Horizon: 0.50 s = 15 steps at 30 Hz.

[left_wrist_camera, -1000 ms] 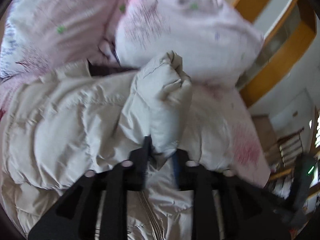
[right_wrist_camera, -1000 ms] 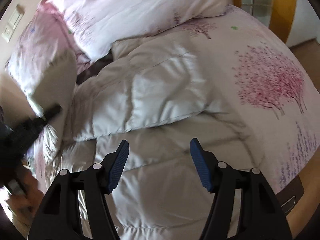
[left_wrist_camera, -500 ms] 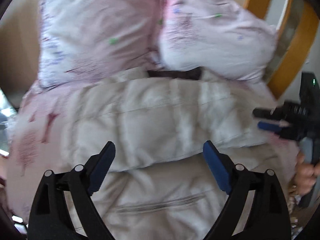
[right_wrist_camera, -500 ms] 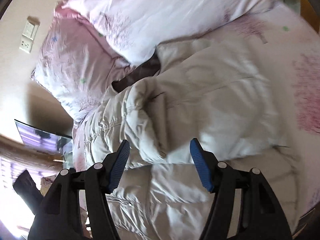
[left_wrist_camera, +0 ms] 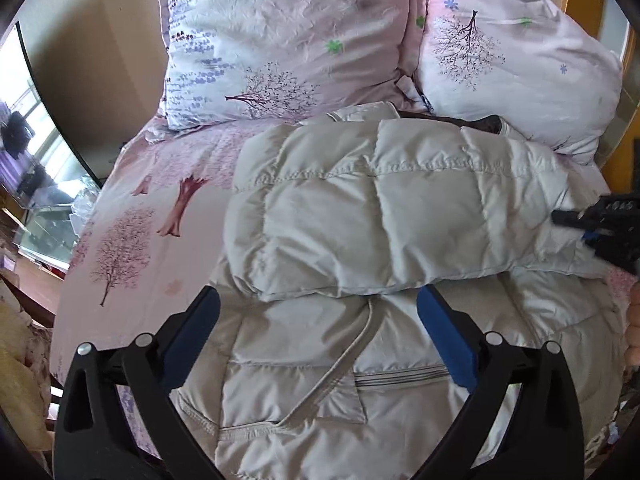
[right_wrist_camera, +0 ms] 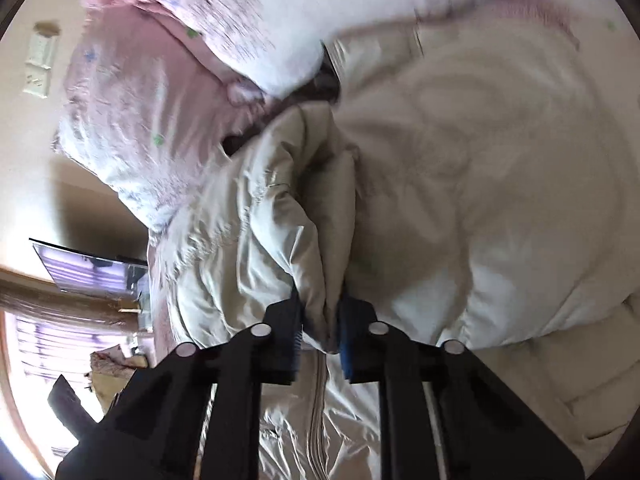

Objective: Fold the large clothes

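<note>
Puffer jacket (left_wrist_camera: 360, 216) fabric is pinched between the right gripper (right_wrist_camera: 320, 328) pads: its jaws are shut on a bunched fold of the pale quilted sleeve (right_wrist_camera: 304, 216). The left gripper (left_wrist_camera: 318, 332) hangs above the jacket's lower front with its jaws opening to nearly their widest, nothing between them, the zip (left_wrist_camera: 340, 368) and a pocket seam showing below. The jacket lies spread on a bed (left_wrist_camera: 132, 240) with a pink tree-print sheet, its collar end up against two matching pillows (left_wrist_camera: 280, 40). One sleeve already lies folded flat across the chest. Judging from this, the fold is in its early-to-middle part: the second sleeve is only now gripped and has yet to be laid over, and the body has not yet been doubled up.
</note>
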Motion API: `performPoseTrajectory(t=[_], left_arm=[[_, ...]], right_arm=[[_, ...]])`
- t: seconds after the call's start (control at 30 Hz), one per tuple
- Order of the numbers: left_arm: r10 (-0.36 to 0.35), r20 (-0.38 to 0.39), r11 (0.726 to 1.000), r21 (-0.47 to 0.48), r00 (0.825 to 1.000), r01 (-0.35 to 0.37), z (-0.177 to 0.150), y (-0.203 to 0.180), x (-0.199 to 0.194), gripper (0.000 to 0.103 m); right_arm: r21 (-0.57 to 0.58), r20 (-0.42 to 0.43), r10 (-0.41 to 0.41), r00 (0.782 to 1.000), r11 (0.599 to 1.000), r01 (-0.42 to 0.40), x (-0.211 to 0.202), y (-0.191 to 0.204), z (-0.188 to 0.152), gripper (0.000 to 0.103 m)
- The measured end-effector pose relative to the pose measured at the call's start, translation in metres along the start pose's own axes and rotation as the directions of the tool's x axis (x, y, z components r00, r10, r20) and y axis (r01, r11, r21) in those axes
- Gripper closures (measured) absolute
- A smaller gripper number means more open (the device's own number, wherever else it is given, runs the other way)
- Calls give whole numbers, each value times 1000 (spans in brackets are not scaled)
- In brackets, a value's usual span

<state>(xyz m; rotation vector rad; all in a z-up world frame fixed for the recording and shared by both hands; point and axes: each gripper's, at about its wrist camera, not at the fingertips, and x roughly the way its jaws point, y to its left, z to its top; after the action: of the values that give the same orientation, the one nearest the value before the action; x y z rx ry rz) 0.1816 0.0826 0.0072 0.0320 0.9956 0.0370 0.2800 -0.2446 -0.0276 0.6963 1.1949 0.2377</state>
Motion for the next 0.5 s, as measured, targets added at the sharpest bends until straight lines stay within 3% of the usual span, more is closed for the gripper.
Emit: performPoseTrajectory(t=[0.13, 0.2, 0.37, 0.4, 0.5], left_arm=[[11, -2, 1000, 4, 1000, -11, -2, 0, 0, 3], [11, -8, 1000, 0, 1000, -11, -3, 1, 1, 3], [15, -11, 1000, -10, 1000, -15, -6, 4, 1, 3], [23, -11, 1000, -10, 1000, -23, -6, 5, 1, 3], [41, -6, 999, 0, 999, -41, -7, 7, -1, 2]], right_arm=[[7, 76, -4, 997, 1000, 3, -18, 3, 6, 90], [26, 75, -27, 997, 999, 25, -17, -2, 6, 90], [62, 2, -186, 983, 981, 185, 11, -24, -4, 85], [58, -1, -199, 980, 978, 199, 12, -24, -5, 82], [14, 39, -295, 955, 956, 294, -1, -11, -5, 58]])
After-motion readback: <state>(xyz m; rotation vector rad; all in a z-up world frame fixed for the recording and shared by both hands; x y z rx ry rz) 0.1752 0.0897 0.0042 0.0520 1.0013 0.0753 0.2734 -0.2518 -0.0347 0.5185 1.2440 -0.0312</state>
